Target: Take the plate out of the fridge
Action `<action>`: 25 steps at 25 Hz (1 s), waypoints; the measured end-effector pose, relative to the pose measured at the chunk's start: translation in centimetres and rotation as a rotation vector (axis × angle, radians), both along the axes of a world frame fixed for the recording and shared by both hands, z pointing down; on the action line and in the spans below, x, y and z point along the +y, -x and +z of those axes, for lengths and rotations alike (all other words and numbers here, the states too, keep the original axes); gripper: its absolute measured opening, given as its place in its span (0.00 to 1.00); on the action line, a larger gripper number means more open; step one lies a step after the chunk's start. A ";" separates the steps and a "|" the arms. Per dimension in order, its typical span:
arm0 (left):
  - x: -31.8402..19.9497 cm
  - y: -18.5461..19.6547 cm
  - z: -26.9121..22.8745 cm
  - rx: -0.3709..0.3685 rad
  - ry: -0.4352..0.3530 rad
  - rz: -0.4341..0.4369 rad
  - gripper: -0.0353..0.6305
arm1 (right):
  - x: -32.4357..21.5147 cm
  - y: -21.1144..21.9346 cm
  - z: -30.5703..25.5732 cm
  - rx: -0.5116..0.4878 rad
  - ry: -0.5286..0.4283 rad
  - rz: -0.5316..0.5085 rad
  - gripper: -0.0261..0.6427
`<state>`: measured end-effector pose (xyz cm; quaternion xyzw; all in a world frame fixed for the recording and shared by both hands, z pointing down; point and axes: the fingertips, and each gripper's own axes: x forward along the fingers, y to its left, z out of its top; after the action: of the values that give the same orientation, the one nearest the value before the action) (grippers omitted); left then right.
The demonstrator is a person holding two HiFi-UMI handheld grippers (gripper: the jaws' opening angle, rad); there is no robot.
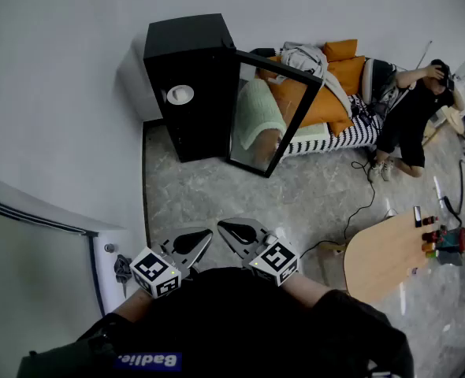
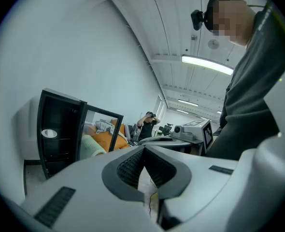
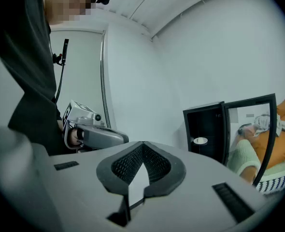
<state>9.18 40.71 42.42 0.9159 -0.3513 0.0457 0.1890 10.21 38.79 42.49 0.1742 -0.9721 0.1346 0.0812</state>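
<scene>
Left tool: the left gripper (image 2: 143, 153), a grey two-jaw tool, is held low in front of the person's dark-clothed body and tips slightly downward. Its black ribbed pads meet at the tips and nothing sits between them.
Right tool: the right gripper (image 3: 142, 152) is just beside the left one, not touching it, and aims the same way. Its jaws are pressed together and hold nothing.
Fridge: the black upright fridge (image 1: 187, 77) stands on the floor against the white wall (image 1: 59, 69), well apart from both grippers.
Door: the black-framed glass door (image 1: 273, 116) stands swung open, to the right of the fridge in the head view.
Plate: the small white round plate (image 1: 180, 94) lies flat on a shelf inside the open fridge, in its upper half, and neither tool touches it.
Floor: grey marbled floor tiles (image 1: 217, 195) stretch between the grippers and the fridge.
Sofa: a sofa with orange cushions and a black-and-white striped cover (image 1: 339, 105) stands behind the open door, and a pale green cushion shows through the glass.
Second person: a person in black clothes (image 1: 414, 113) sits on the floor at the sofa's end with hands raised to the head.
Table: a light wooden rounded tabletop (image 1: 382, 254) is at the right of the head view, with small items at its far edge.
</scene>
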 end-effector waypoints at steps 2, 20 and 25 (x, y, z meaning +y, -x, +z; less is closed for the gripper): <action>0.1 0.0 0.0 0.002 0.001 0.000 0.05 | 0.1 0.0 0.1 -0.005 -0.005 -0.001 0.05; 0.3 -1.3 -0.2 -0.002 0.005 -0.019 0.05 | 0.4 -1.1 0.1 0.000 0.001 -0.024 0.05; -0.4 -2.6 -0.2 -0.017 0.002 -0.046 0.05 | -0.4 -2.5 0.2 -0.012 -0.002 -0.049 0.05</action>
<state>11.77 40.31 42.24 0.9069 -0.3737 0.0494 0.1880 12.72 38.43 42.65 0.1495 -0.9767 0.1328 0.0784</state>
